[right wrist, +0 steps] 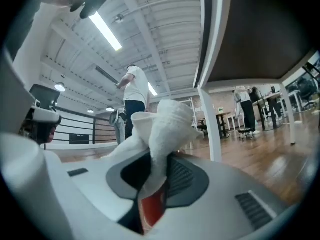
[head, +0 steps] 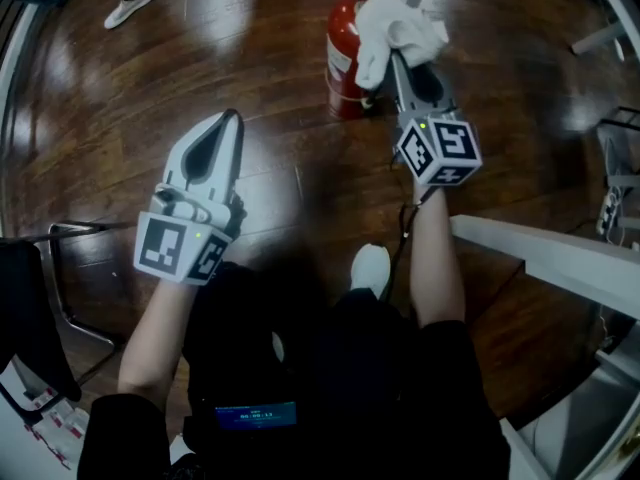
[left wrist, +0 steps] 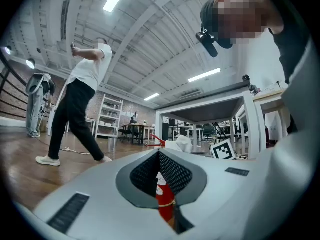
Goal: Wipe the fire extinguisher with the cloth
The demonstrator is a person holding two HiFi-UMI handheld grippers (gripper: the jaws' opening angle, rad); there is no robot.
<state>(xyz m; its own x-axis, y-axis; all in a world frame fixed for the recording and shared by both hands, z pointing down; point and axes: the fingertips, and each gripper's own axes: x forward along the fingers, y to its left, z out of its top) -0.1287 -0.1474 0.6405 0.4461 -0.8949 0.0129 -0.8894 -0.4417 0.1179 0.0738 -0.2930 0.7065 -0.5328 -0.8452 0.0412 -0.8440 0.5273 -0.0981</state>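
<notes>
The left tool [head: 231, 118] [left wrist: 159, 154], a white two-jaw gripper with a marker cube, hangs over the dark wooden floor [head: 250, 48], near the person's left knee. Its jaws are pressed together at the tips and pinch nothing; only a slit lower down between them stays clear, and red shows through it. It points ahead and slightly right, well apart from the task's thing.

The red cylindrical fire extinguisher [head: 343, 68] [left wrist: 164, 199] [right wrist: 150, 209] stands upright on the floor ahead of the person, its long axis vertical and its base on the boards. In the left gripper view its red top lever points left.

The white terry cloth [head: 400, 23] [right wrist: 160, 124] is bunched at the extinguisher's upper right side, just beside the lever; whether it presses on the metal cannot be told. The right tool [head: 393, 56] [right wrist: 155, 174] has its jaws closed on the cloth's lower fold, the rest of the fabric billowing above the tips. This tool points ahead toward the extinguisher's top, with the red body showing between the jaws below the cloth
</notes>
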